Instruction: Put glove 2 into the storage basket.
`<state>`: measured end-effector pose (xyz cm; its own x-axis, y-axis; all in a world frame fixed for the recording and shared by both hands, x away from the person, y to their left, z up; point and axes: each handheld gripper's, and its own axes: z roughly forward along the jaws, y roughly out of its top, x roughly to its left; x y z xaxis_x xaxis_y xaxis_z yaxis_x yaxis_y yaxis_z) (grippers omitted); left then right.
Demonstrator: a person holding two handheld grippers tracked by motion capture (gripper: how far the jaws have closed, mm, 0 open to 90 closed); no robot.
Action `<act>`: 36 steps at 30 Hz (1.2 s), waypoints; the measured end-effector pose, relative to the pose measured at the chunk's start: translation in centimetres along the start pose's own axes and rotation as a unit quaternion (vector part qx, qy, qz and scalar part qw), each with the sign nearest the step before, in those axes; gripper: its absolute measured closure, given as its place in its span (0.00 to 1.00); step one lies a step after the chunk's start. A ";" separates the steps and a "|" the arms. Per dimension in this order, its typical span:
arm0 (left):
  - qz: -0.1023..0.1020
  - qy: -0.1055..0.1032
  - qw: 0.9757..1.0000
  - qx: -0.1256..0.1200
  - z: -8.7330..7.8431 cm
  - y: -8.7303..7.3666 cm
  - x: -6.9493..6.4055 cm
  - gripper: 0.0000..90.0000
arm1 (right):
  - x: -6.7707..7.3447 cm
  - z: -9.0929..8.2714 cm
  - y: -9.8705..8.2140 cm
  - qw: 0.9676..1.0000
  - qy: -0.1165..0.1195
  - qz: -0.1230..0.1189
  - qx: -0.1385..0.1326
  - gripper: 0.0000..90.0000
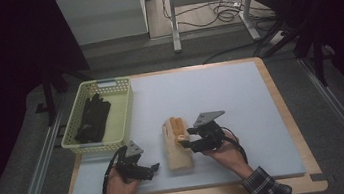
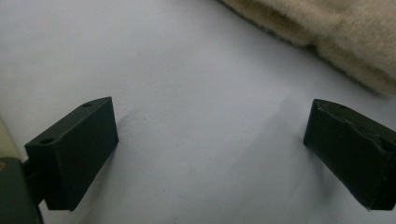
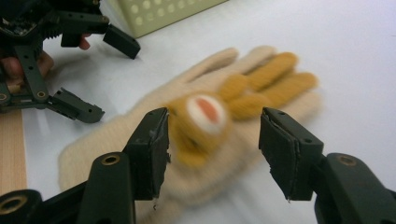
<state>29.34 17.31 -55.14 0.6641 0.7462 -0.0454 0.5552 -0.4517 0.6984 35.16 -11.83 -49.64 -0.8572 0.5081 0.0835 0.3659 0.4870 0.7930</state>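
A cream knitted glove (image 1: 177, 158) lies flat on the white mat (image 1: 220, 95), fingers pointing away from the person. On top of it rests an orange glove (image 1: 178, 126) with a round white-and-orange patch (image 3: 206, 109). My right gripper (image 1: 186, 143) is over the gloves with its jaws apart. In the right gripper view the patch end of the orange glove (image 3: 275, 86) sits between the jaws of my right gripper (image 3: 214, 149), with a gap at the right jaw. My left gripper (image 1: 153, 170) stands open just above the mat, left of the cream glove's cuff (image 2: 336, 28), with nothing between its jaws.
A pale yellow perforated basket (image 1: 123, 108) stands at the mat's left edge with dark gloves (image 1: 93, 117) inside. The mat lies on a wooden tabletop (image 1: 288, 112). Beyond the table are a metal frame's legs and cables on the floor.
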 end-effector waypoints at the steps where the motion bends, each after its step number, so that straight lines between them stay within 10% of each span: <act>1: 0.000 0.000 1.000 0.000 0.0 0.0 0.0 0.03 | -0.1 -0.3 -0.1 1.000 -0.001 0.003 -0.001 0.48; 11: -0.004 0.001 1.000 -0.004 -0.1 0.0 0.0 0.05 | -0.4 -1.6 -3.6 1.000 0.009 0.011 0.028 0.91; 36: -0.018 0.011 1.000 -0.017 -2.2 -2.7 0.9 0.05 | 3.4 2.4 -3.7 0.997 0.050 -0.028 0.048 0.90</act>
<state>27.32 20.22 -55.52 0.6320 0.7729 -0.0557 0.5610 -0.4068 0.7210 31.77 -10.19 -53.71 -0.9072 0.4074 0.1048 0.3461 0.5813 0.7364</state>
